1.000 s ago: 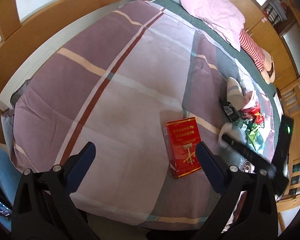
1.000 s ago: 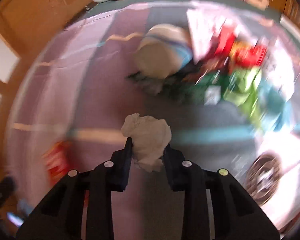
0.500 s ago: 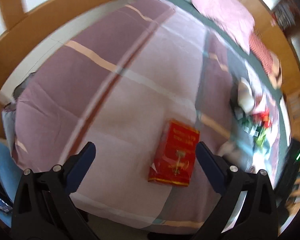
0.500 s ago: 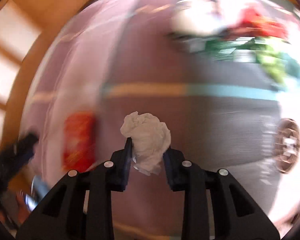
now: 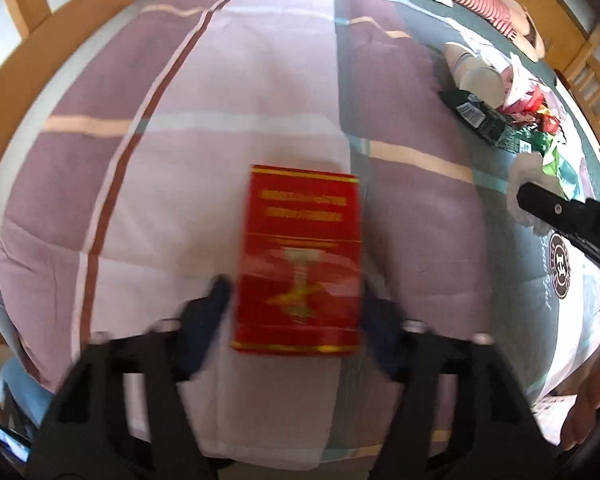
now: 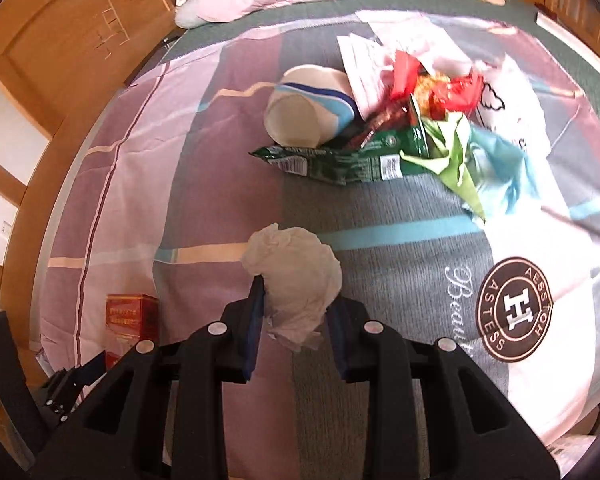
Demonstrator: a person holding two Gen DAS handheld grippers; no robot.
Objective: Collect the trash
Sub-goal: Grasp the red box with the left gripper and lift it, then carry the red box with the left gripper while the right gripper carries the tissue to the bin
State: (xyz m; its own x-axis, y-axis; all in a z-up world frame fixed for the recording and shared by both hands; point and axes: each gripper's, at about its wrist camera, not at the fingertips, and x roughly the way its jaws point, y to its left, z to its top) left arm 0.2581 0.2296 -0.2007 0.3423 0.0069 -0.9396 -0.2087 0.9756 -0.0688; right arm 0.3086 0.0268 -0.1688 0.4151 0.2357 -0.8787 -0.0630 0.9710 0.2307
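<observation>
My left gripper (image 5: 296, 304) is closing around the red box (image 5: 300, 258), which lies between its fingers; blur hides any contact, so I square up first. My right gripper (image 6: 296, 320) clamps the crumpled tissue (image 6: 296, 276).

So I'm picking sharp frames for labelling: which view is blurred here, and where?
Left wrist view: motion blur smears the red box and the closing left gripper around it; bedspread edges soft. Right wrist view: sharp, crumpled tissue in right gripper crisp. Both bend at the fisheye rim.
</observation>
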